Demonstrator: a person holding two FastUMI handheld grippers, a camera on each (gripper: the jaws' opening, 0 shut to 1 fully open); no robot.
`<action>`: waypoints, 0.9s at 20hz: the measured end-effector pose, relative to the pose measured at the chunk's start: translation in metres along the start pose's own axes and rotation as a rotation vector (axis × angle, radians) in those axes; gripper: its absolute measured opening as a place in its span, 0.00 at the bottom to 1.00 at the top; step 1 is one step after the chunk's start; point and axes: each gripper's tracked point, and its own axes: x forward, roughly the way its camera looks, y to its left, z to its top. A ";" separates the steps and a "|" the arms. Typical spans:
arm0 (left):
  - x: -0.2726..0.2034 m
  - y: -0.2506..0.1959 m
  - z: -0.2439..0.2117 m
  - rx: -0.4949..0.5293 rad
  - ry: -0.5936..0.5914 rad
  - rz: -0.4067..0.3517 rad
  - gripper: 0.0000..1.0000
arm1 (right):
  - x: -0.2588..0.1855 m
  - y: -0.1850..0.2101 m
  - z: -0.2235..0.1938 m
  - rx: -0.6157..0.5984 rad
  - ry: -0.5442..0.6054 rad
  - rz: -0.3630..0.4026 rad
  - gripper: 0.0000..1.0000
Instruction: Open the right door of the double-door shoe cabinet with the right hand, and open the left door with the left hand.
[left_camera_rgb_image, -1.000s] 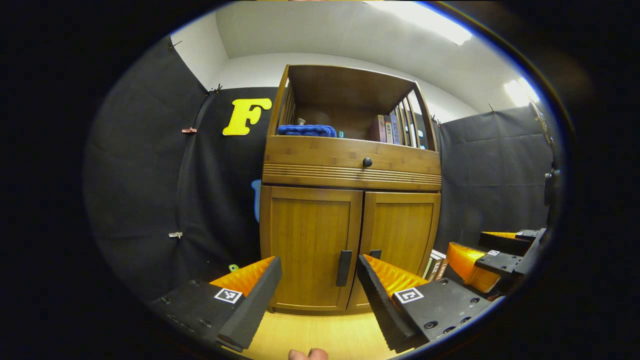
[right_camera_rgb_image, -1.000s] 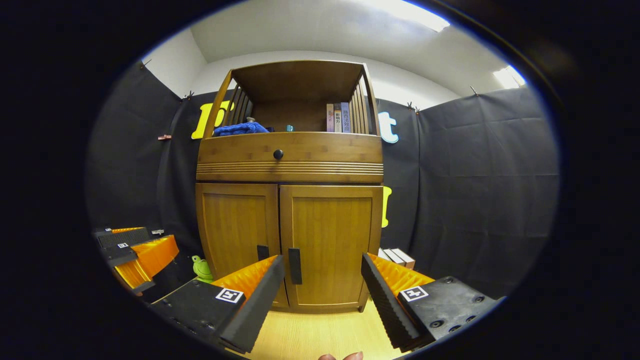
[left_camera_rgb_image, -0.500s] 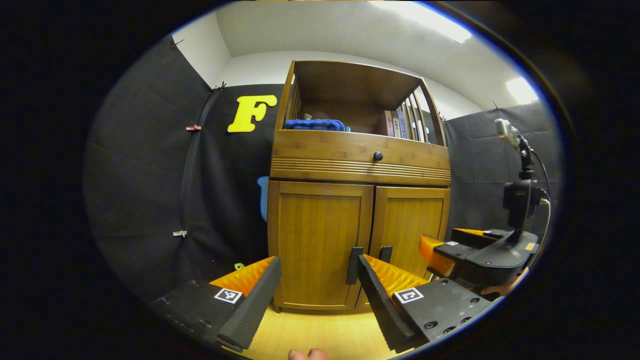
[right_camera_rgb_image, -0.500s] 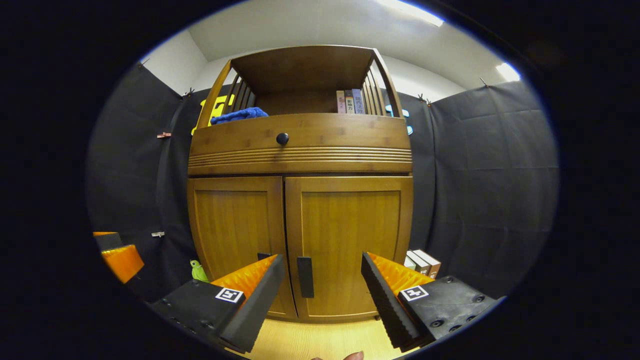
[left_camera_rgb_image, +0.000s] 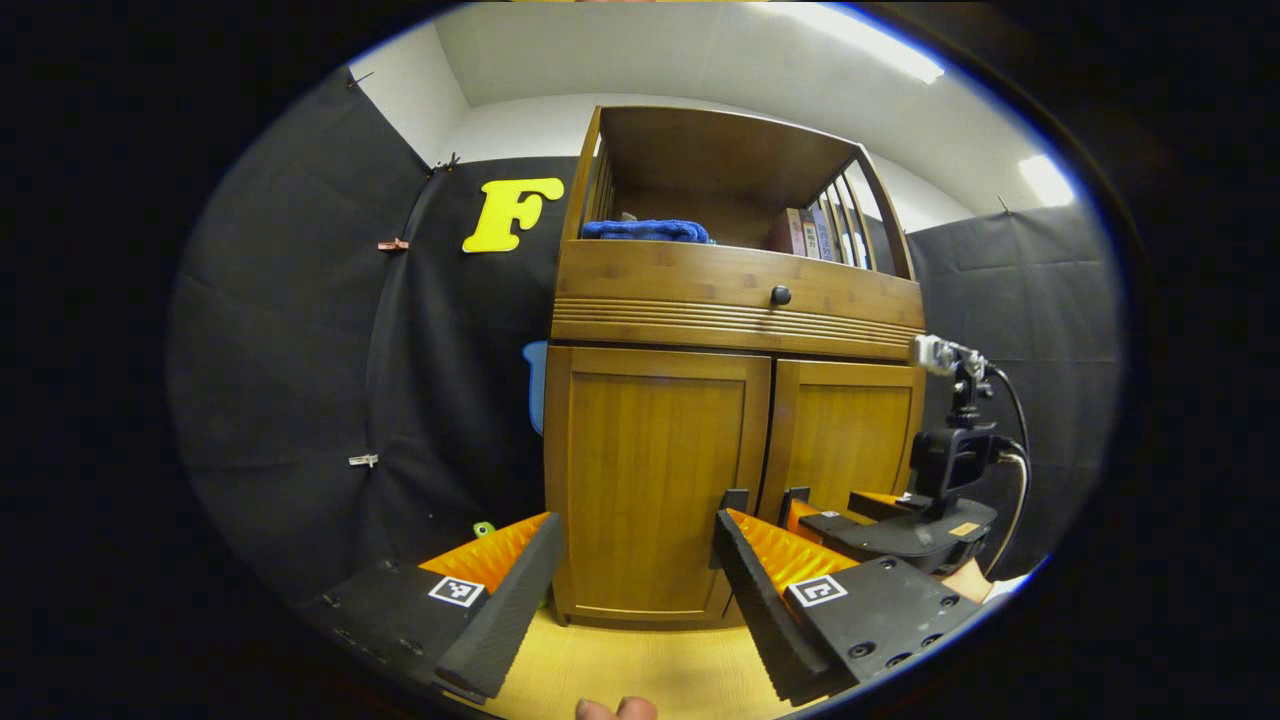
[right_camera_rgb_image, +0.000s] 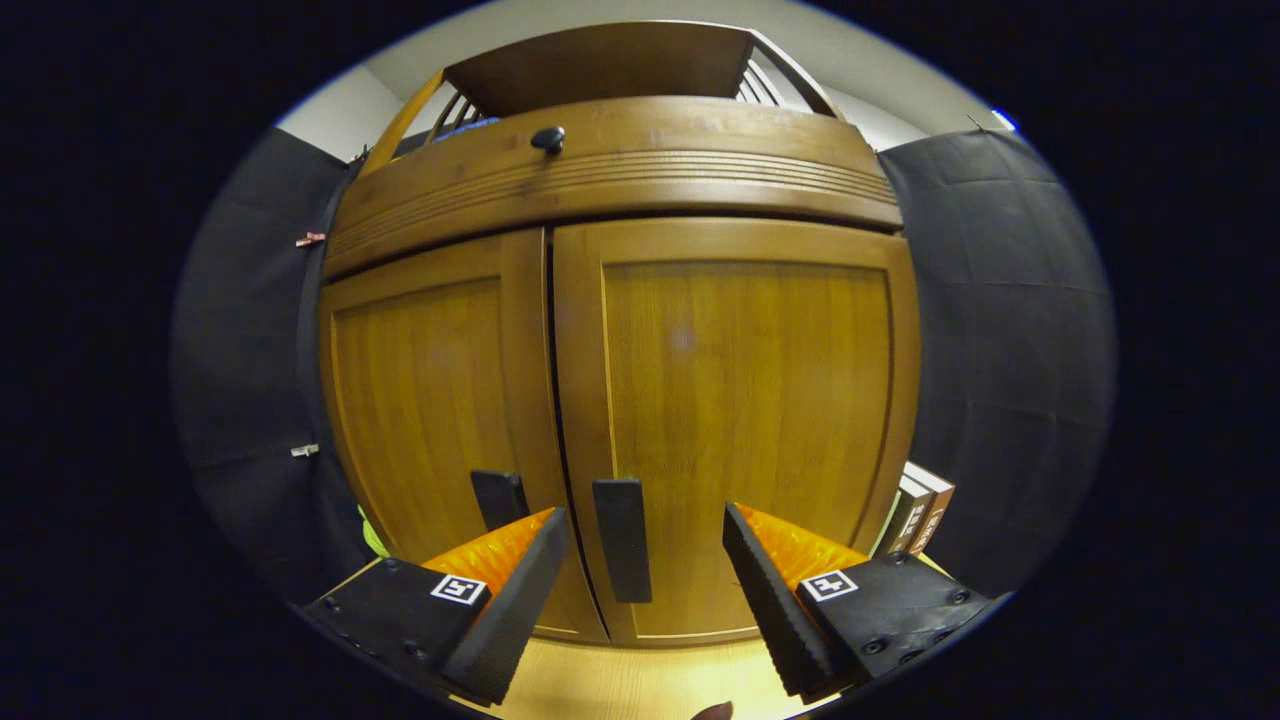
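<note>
Currently, the right claw (right_camera_rgb_image: 645, 590) is spread wide and grips nothing; in the right gripper view the right door handle (right_camera_rgb_image: 622, 540) stands between its fingers, just ahead of them, without contact. The left door handle (right_camera_rgb_image: 498, 497) sits just beside it, across the closed seam. Both the right door (right_camera_rgb_image: 745, 400) and the left door (right_camera_rgb_image: 425, 390) of the shoe cabinet (right_camera_rgb_image: 620, 170) are shut. Two books (right_camera_rgb_image: 920, 505) stand on the floor at the cabinet's right side.

The left claw (left_camera_rgb_image: 635, 585) is likewise spread wide and empty, held near the left door (left_camera_rgb_image: 650, 470) but apart from it. In the left gripper view the right claw (left_camera_rgb_image: 815, 515) is at the right door (left_camera_rgb_image: 850, 425). Farther up, a blue cloth (left_camera_rgb_image: 645, 231) lies on the open shelf.
</note>
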 end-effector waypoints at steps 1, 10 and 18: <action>0.002 0.002 -0.001 -0.001 0.005 0.004 0.94 | 0.013 0.000 -0.007 -0.009 0.009 -0.004 1.00; 0.003 0.017 -0.019 0.022 0.046 0.046 0.95 | 0.048 0.014 -0.029 0.023 0.040 -0.007 0.52; -0.013 0.016 -0.010 0.008 0.028 0.044 0.94 | 0.042 0.013 -0.031 0.008 0.062 0.042 0.21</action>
